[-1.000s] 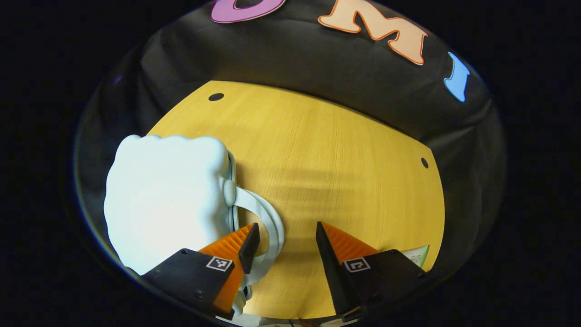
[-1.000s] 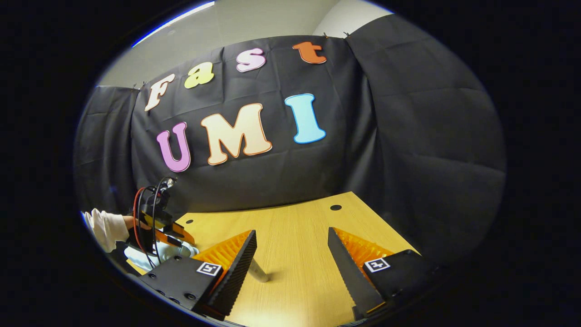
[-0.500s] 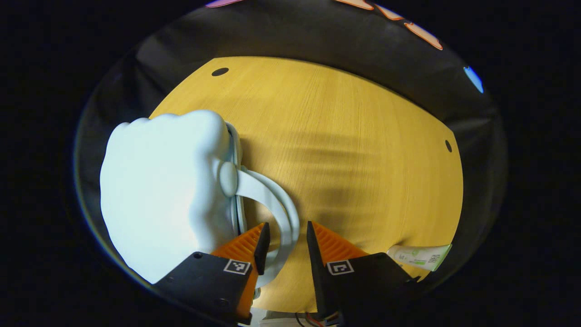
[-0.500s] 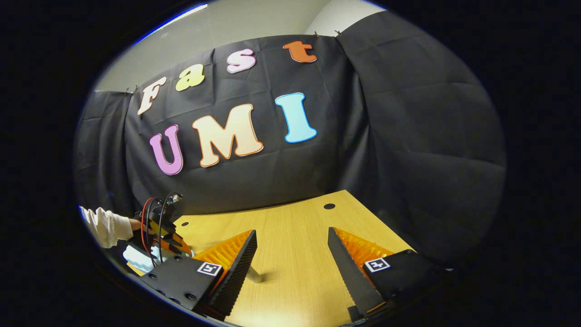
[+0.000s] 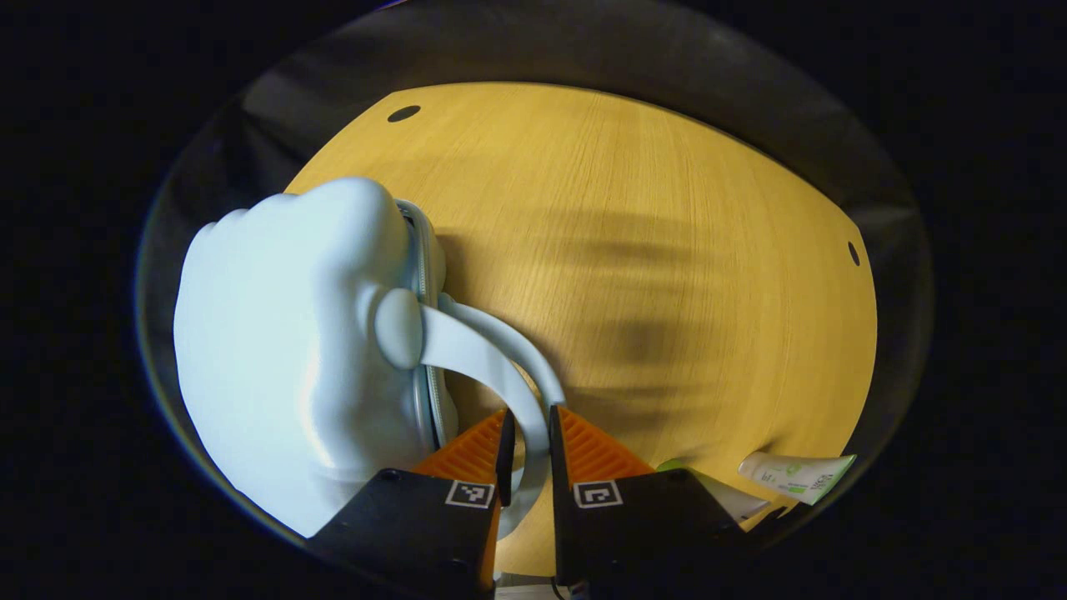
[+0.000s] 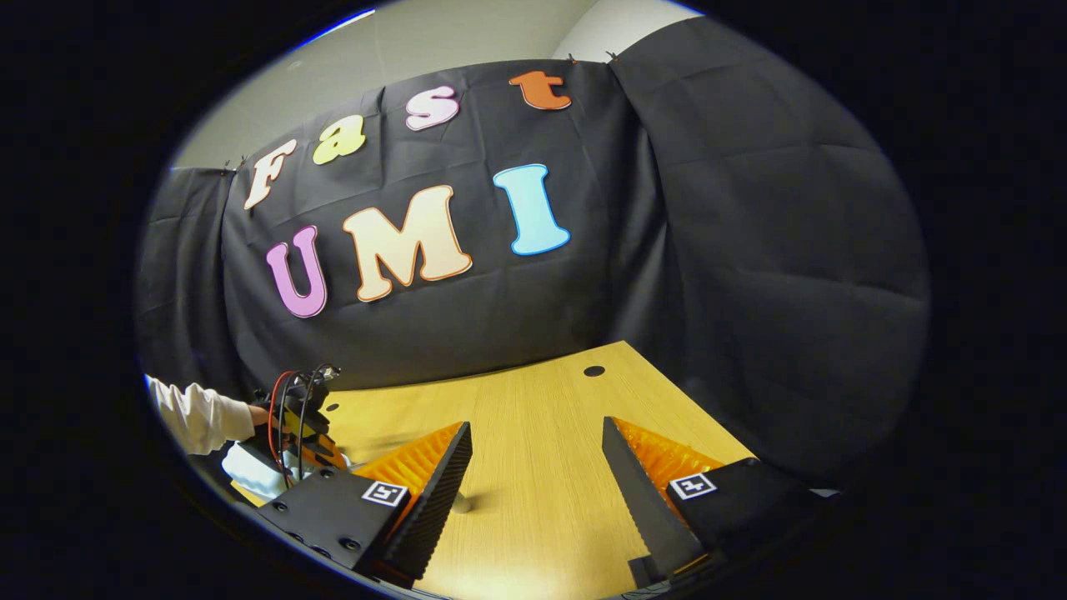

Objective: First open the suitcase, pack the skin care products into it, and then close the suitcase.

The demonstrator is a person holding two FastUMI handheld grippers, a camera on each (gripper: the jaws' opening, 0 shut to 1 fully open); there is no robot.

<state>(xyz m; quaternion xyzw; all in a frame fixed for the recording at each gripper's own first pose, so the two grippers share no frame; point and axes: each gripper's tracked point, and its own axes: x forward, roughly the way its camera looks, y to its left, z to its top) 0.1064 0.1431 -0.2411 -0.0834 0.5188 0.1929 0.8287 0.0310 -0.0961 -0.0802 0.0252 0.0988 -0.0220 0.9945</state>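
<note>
The suitcase [image 5: 283, 350] handle [image 5: 500, 375] is pinched by the left gripper [image 5: 527, 437] for opening; the right gripper [image 6: 533, 467] is held spread, waiting.

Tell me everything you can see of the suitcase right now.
The suitcase is a small, pale blue, glossy hard shell with a lumpy outline, lying closed on the wooden table. A zip runs along its edge. Its curved handle arches out sideways, and the left gripper has its jaws closed on it.
</note>
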